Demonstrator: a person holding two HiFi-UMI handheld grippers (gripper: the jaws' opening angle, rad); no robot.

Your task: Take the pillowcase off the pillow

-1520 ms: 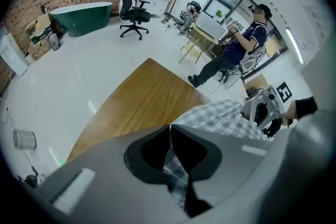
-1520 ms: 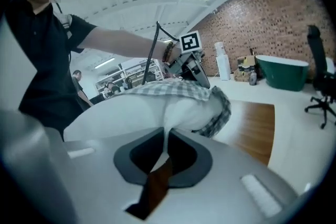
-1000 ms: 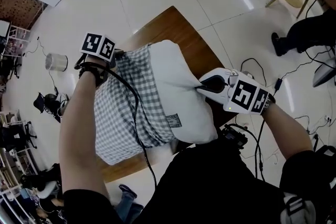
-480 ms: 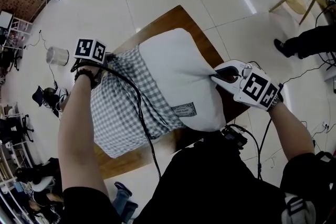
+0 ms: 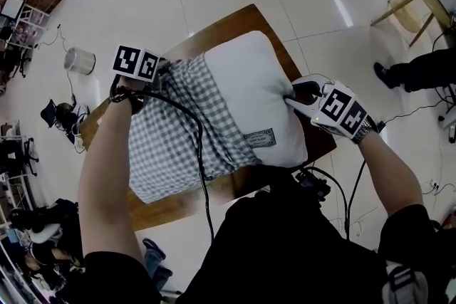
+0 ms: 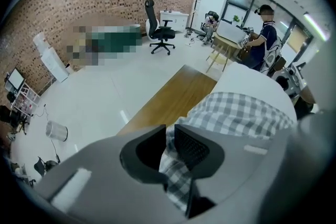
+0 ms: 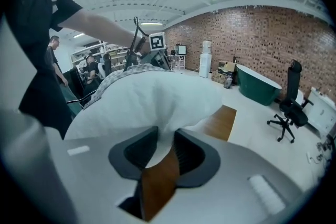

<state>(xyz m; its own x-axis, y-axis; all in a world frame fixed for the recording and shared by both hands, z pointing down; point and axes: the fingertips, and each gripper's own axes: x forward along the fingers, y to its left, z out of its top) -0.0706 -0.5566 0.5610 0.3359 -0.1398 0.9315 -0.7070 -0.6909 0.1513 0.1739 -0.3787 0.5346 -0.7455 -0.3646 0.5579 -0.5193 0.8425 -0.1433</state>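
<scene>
A white pillow [image 5: 249, 89] lies on the wooden table [image 5: 228, 21], its left half still inside a grey-and-white checked pillowcase [image 5: 171, 132]. My left gripper [image 5: 162, 71] is at the far left corner. In the left gripper view, my left gripper [image 6: 169, 136] has a fold of the checked pillowcase [image 6: 236, 113] between its jaws, which are opening. My right gripper [image 5: 293, 92] is at the pillow's right edge. In the right gripper view, my right gripper [image 7: 165, 139] has a pinch of the white pillow [image 7: 152, 97] between its jaws, also opening.
A clear bin [image 5: 80, 60] stands on the floor to the left and a wooden chair [image 5: 406, 7] at the far right. A person's leg [image 5: 420, 67] and cables lie right of the table. An office chair [image 6: 160, 31] and a standing person [image 6: 265, 34] are farther off.
The pillow has dropped from a raised, bunched pose and now lies flatter on the table. Both grippers stayed at their corners and came down with it.
</scene>
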